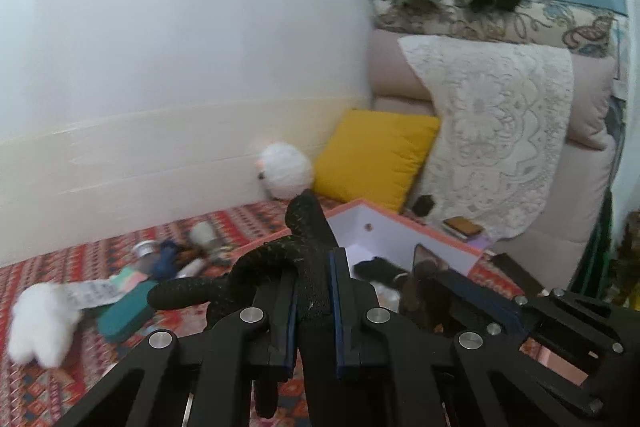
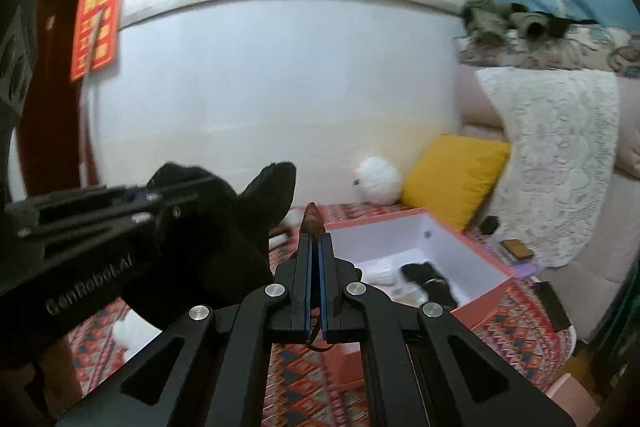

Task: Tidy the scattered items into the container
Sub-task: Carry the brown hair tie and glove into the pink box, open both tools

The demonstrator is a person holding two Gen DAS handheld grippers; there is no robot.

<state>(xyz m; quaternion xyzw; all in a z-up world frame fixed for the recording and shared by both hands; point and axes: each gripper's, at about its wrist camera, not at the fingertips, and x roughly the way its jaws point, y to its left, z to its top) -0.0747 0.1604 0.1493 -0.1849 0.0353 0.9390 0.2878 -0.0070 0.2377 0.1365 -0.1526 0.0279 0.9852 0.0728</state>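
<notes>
The left tongs point(image 1: 314, 291) pinch a black bendy foam-covered tripod point(image 1: 280, 263); the right tongs point(image 2: 316, 267) are pressed on a thin brown strap point(image 2: 312, 217) (both held beside the pink-rimmed white cardboard box point(image 2: 484, 259)). Only the left view shows the scattered clutter point(image 1: 168, 259) on the red patterned bedcover point(image 1: 60, 263).

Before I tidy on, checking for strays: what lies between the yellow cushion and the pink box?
Only bare patterned rug between yellow cushion and pink box, per the right wrist view.
</notes>
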